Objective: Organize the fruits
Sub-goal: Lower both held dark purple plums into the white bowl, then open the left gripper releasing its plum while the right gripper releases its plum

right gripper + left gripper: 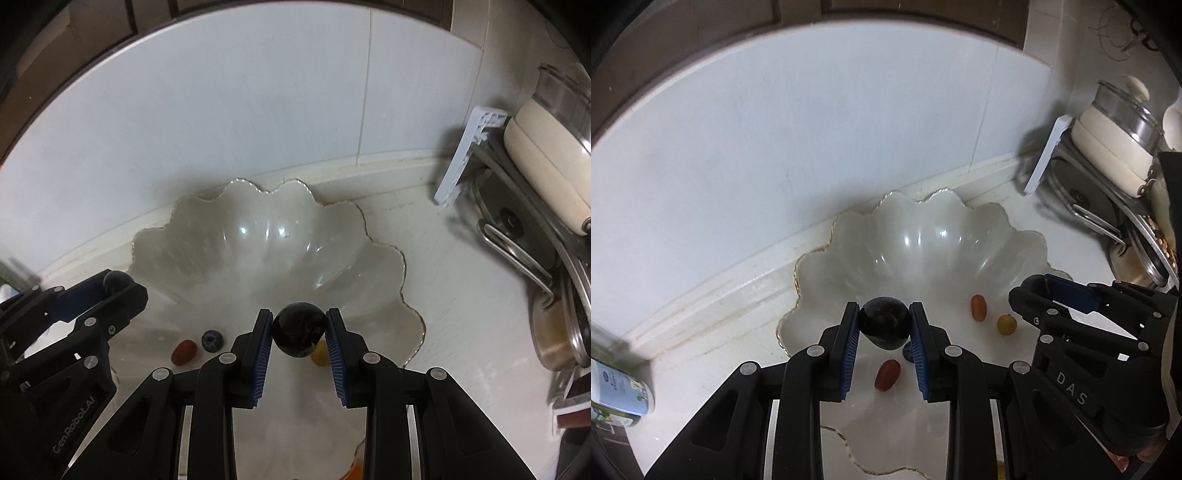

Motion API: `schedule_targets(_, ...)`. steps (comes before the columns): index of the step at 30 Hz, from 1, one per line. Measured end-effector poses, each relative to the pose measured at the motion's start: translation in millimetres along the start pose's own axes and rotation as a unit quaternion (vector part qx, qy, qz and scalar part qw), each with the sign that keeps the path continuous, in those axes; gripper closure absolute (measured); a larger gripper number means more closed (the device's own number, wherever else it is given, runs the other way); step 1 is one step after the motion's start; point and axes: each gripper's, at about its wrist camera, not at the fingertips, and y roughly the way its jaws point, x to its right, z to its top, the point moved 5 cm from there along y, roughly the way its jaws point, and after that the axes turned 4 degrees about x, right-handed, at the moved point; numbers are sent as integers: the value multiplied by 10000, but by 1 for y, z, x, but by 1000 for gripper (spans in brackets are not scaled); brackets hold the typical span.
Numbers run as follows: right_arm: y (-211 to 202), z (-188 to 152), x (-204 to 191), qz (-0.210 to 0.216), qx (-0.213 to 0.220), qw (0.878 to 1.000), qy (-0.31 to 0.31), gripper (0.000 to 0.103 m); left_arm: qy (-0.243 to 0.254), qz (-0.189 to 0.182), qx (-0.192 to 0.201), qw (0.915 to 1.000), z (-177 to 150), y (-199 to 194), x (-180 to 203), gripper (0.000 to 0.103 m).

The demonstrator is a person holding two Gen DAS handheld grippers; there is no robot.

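Note:
A white scalloped bowl (923,236) with a gold rim stands on the counter against the wall; it also shows in the right wrist view (258,229). My left gripper (884,325) is shut on a dark round fruit (884,323) above the bowl. My right gripper (299,334) is shut on another dark round fruit (299,332) above the bowl. In the bowl lie a red grape tomato (887,374), an orange one (978,307), a yellow one (1006,324) and a blueberry (212,340). The right gripper (1052,291) shows in the left view, the left gripper (118,282) in the right view.
A dish rack (1108,206) with a cream pot (1115,144), lids and pans stands at the right. A white board (1047,155) leans beside it. A labelled container (617,391) lies at the left. The tiled wall is close behind the bowl.

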Motion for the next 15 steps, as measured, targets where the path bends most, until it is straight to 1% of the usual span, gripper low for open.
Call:
schedule_targets(5,8,-1,1,-37,-69,10000,-7,72,-31,-22,-177,9998,-4,12,-1,75)
schedule_targets(10,14,-3,3,-68,-150,9999,21,72,-85,4,-238,9997,-6,17,-4,75)
schedule_targets(12,16,-4,4,-82,-204,9998,37,71,-60,35,-243,9997,-6,17,-4,69)
schedule_targets(13,17,-4,5,-82,-205,9997,57,69,-56,38,-234,9997,-6,16,-4,61)
schedule_targets(14,17,-5,6,-87,-219,9997,91,67,-55,52,-214,9997,-6,15,-4,57)
schedule_targets(15,18,-6,7,-82,-234,9996,112,64,-58,73,-191,9998,-6,14,-6,57)
